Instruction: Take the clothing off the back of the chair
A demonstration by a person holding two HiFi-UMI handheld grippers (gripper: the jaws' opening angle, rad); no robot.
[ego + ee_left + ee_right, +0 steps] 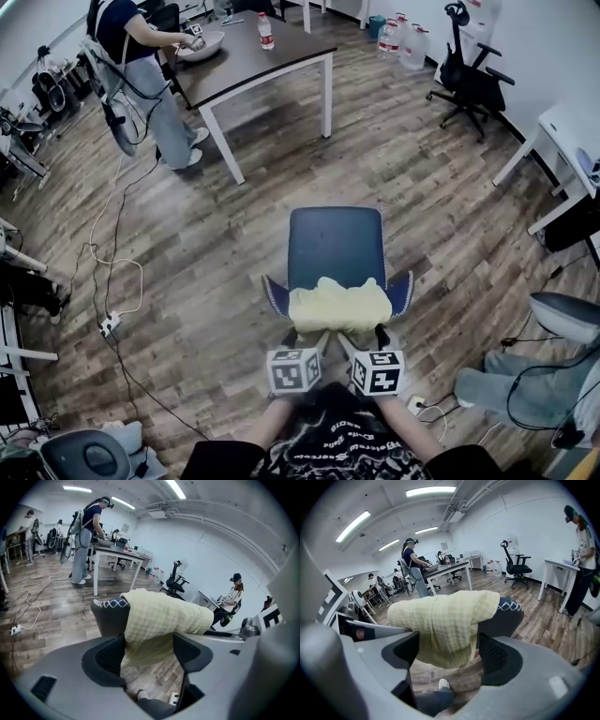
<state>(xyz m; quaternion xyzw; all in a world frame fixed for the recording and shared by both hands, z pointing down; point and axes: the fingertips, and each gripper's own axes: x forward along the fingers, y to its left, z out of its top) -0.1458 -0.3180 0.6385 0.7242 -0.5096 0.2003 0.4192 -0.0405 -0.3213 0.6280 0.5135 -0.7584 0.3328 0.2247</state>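
Item 1, my left claw [307, 339]: jaws wide apart. In the left gripper view [149, 653] the hanging part of the clothing lies between the two pads. Its left edge runs close along one pad, and bare floor shows between the cloth and the other pad. Not pinched.

Item 2, my right claw [364, 337]: jaws wide apart too. In the right gripper view [447, 651] the hanging cloth fills most of the gap, with a strip of floor showing beside the right-hand pad. Not pinched.

Item 3, clothing [339, 305]: one pale yellow piece with a fine check weave [164, 616], draped over the top of the chair back and hanging down the side nearest me [445, 616]. Both claws are at its lower edge, side by side.

Item 4, chair [336, 246]: dark blue seat facing away from me. The chair back [110, 616] is dark with white cross-stitching along its rim, and it is bare at both ends beyond the cloth [511, 616].

Item 5, wooden floor [216, 244]: a pale cable [112, 253] trails across it to a power strip [110, 325].

Item 6, dark-topped table [253, 56] with white legs, well beyond the chair. It carries a bottle [266, 32] and a bowl [202, 45], and a person [141, 66] stands at it.

Item 7, black office chair [466, 80] by the far wall.
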